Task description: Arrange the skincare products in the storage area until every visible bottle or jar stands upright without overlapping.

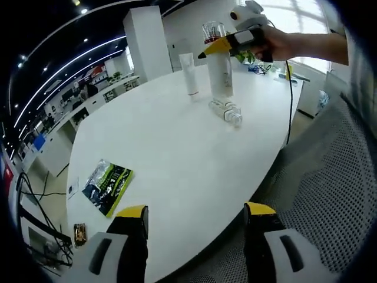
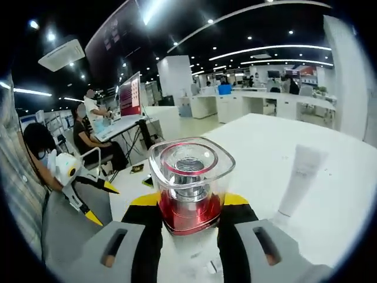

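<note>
Yellow-tipped jaws of the left gripper (image 1: pixel 196 219) are standing spread above the white tabletop (image 1: pixel 177 141). Right gripper (image 2: pixel 188 206) is pinching the tall bottle (image 1: pixel 220 72) below its red-and-clear cap (image 2: pixel 190 177), upright beside a standing white tube (image 1: pixel 188 73); a small bottle (image 1: pixel 226 110) is lying nearby.

The white oval table (image 1: pixel 177 153) carries a glossy green-and-black packet (image 1: pixel 107 186) lying flat near its edge. Beyond the table's far side rises a white square pillar (image 1: pixel 146 42). Past the table, two seated people (image 2: pixel 88 132) face a red display screen (image 2: pixel 130 94).
</note>
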`<action>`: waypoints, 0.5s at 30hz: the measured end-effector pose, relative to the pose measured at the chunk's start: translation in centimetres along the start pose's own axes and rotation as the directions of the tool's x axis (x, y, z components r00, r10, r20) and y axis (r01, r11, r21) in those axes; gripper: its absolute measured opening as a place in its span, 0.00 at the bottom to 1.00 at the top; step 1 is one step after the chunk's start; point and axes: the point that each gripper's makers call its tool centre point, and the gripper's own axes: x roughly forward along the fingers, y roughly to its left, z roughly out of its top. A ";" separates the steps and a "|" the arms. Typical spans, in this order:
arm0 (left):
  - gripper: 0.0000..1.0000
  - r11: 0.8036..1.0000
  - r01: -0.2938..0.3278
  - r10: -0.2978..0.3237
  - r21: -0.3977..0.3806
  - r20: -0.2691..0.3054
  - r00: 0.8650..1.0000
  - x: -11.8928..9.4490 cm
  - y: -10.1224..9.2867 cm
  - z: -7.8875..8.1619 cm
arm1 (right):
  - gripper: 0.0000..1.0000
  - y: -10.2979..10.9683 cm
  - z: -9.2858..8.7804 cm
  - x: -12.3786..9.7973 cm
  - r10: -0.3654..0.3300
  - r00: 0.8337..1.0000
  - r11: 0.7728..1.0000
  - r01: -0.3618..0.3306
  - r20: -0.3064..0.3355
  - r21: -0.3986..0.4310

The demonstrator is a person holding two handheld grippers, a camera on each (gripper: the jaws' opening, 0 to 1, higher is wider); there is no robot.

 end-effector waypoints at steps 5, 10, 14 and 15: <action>0.67 1.000 0.009 -0.009 0.001 -0.002 1.000 0.0 -0.2 0.0 | 0.33 -2.5 0.8 -0.4 -0.039 0.999 0.999 0.040 0.006 -0.014; 0.67 1.000 0.008 -0.008 -0.001 -0.006 1.000 0.0 -0.2 -0.1 | 0.33 -5.5 0.8 -1.2 -0.089 0.996 0.995 0.089 -0.009 -0.034; 0.67 1.000 0.009 -0.009 -0.001 -0.008 1.000 0.1 -0.2 -0.2 | 0.33 -8.9 0.3 -2.3 -0.147 0.989 0.989 0.146 -0.030 -0.023; 0.67 1.000 0.009 -0.009 -0.001 -0.008 1.000 0.1 -0.2 -0.2 | 0.33 -9.5 0.2 -2.5 -0.155 0.987 0.988 0.154 -0.037 -0.026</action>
